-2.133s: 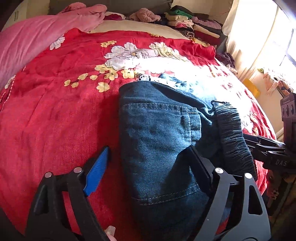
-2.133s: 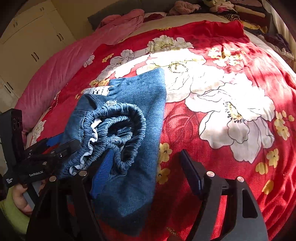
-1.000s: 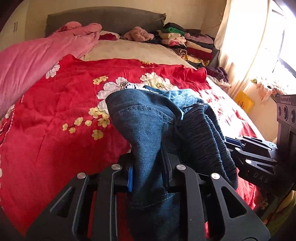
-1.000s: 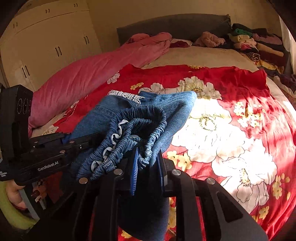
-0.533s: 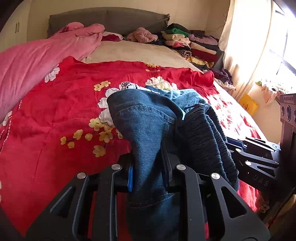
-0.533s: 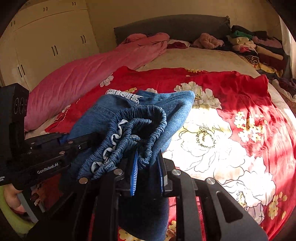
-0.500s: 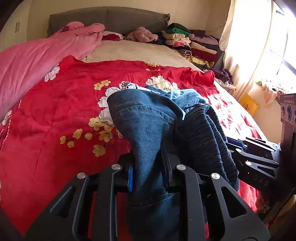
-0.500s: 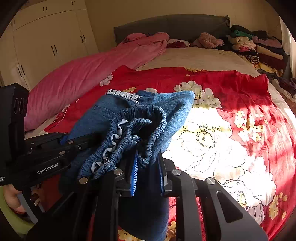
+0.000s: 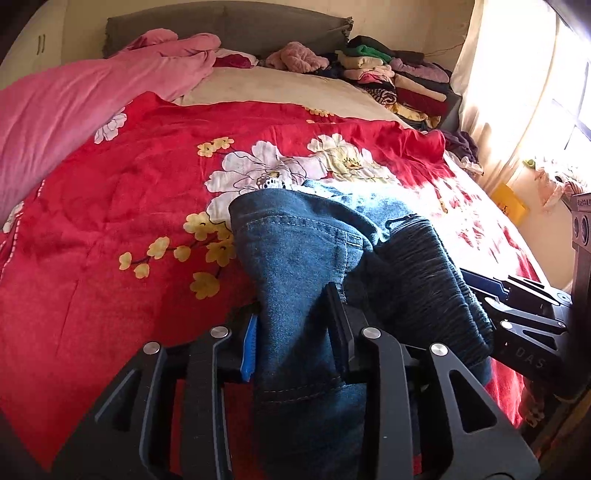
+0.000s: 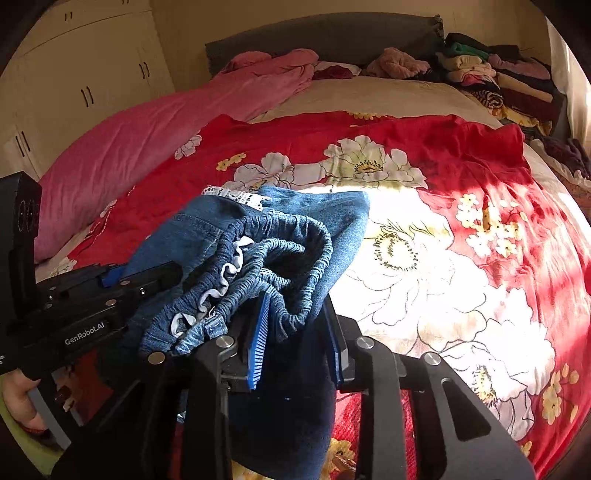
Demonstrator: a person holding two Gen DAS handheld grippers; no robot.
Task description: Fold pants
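Note:
Folded blue denim pants with an elastic waistband and white lace trim are held up over the red floral bedspread. My left gripper is shut on the denim near a back pocket seam. My right gripper is shut on the gathered waistband side of the pants. Each gripper shows in the other's view, the right gripper at the right edge and the left gripper at the left edge. The far end of the pants droops toward the bed.
A pink duvet lies along the left side of the bed. Stacks of folded clothes sit at the far right by the grey headboard. A bright window and curtain are on the right; white wardrobes stand at left.
Both grippers closed on the pants and lifted them off the bedspread. Since half a second ago they have carried the pants slightly forward over the bed.

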